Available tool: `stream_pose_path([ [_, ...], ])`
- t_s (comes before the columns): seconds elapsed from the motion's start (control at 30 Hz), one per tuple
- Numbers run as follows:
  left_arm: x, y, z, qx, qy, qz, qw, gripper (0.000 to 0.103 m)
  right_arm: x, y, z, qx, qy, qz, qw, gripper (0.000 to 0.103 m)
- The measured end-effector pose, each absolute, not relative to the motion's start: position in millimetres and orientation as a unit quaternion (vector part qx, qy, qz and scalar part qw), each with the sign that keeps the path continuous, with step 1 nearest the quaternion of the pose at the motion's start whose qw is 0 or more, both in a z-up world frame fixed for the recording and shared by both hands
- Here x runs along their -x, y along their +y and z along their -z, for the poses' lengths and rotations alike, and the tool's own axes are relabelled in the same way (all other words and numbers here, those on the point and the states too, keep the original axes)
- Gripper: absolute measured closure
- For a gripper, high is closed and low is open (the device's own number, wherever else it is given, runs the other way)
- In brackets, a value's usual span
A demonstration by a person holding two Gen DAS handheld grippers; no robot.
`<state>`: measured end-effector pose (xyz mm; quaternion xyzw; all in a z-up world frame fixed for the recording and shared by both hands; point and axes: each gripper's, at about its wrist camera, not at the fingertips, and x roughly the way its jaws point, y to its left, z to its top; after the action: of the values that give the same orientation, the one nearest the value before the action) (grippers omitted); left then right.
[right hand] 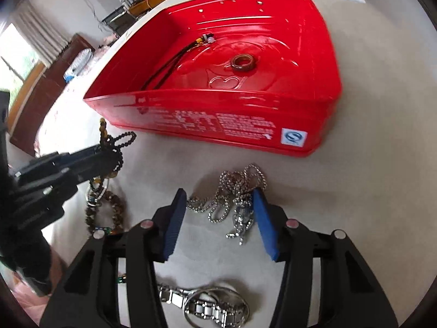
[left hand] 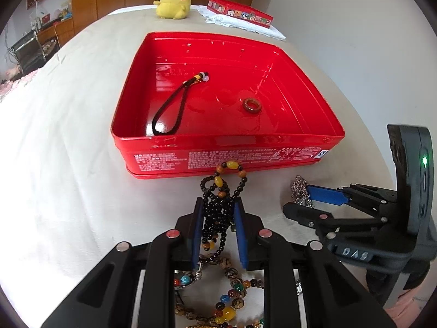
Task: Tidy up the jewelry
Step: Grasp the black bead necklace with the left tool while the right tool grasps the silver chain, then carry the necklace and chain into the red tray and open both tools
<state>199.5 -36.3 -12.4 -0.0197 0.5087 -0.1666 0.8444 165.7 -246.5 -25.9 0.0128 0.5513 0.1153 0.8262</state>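
A red tin box point(left hand: 226, 158) point(right hand: 218, 101) stands open on the pale table. It holds a black cord bracelet point(left hand: 170, 106) point(right hand: 174, 60) and a brown ring point(left hand: 252, 105) point(right hand: 243, 62). My left gripper point(left hand: 218, 205) point(right hand: 114, 150) is shut on a black bead necklace point(left hand: 218, 207) with amber beads, just in front of the box's near wall. My right gripper point(right hand: 220, 199) point(left hand: 297, 199) is open, its blue pads on either side of a silver ball chain point(right hand: 235, 191) lying on the table.
Several bead bracelets point(left hand: 229, 295) lie under the left gripper. A silver watch band and rings point(right hand: 207, 306) lie near the right gripper's base. A yellow plush toy point(left hand: 174, 0) and a red lid point(left hand: 240, 12) on a white cloth stand at the table's far end.
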Motion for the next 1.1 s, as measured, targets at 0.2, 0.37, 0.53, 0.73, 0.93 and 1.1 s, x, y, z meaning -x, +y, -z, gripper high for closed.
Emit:
stream_pose_path([
  [0.2, -205, -32, 15, 0.025, 0.509, 0.157, 0.846, 0.081, -162, -242, 28, 0.017, 0.539, -0.109, 0.835, 0.072],
  [0.37, -206, -33, 15, 0.025, 0.51, 0.16, 0.845, 0.081, -163, -246, 27, 0.01, 0.538, -0.118, 0.834, 0.091],
  [0.53, -206, -32, 14, 0.027, 0.508, 0.161, 0.846, 0.081, -162, -255, 21, -0.026, 0.54, -0.142, 0.829, 0.092],
  [0.73, -203, -31, 12, 0.028, 0.505, 0.165, 0.847, 0.081, -157, -265, 4, -0.055, 0.524, -0.161, 0.834, 0.092],
  [0.93, -197, -31, 5, 0.028, 0.498, 0.173, 0.85, 0.081, -150, -270, -11, -0.069, 0.507, -0.174, 0.842, 0.092],
  [1.1, -197, -34, 5, 0.022, 0.497, 0.17, 0.85, 0.081, -152, -271, -10, -0.065, 0.507, -0.168, 0.843, 0.092],
])
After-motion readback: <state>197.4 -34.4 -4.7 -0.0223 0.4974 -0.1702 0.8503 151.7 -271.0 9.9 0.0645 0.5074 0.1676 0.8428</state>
